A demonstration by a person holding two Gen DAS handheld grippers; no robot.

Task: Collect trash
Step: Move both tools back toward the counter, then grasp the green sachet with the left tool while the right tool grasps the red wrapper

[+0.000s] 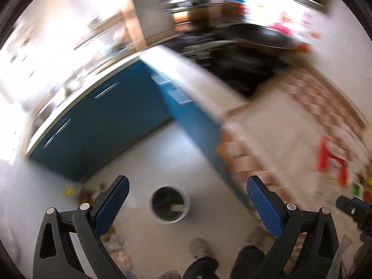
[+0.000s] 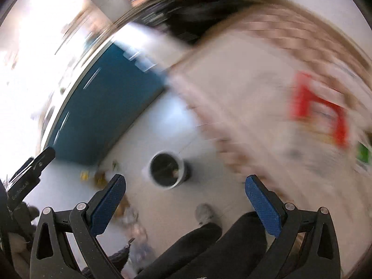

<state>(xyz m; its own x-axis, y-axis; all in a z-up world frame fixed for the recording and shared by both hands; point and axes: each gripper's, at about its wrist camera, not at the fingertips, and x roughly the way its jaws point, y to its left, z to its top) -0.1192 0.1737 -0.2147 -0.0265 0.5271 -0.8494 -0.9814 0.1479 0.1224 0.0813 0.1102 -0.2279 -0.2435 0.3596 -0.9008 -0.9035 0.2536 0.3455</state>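
Observation:
Both views are motion-blurred and look down at a pale floor. A round white bin (image 1: 169, 204) with a dark liner stands on the floor; it also shows in the right wrist view (image 2: 167, 169). Small bits of trash (image 1: 69, 190) lie by the blue cabinets, also in the right wrist view (image 2: 100, 177). More crumpled trash (image 2: 130, 211) lies nearer. My left gripper (image 1: 187, 183) is open and empty, high above the bin. My right gripper (image 2: 185, 182) is open and empty too.
Blue cabinets (image 1: 104, 121) under a pale counter run along the left. A table with a checked-edge cloth (image 1: 279, 125) and a red object (image 1: 332, 160) is on the right. The person's dark legs and shoe (image 2: 204, 214) are below.

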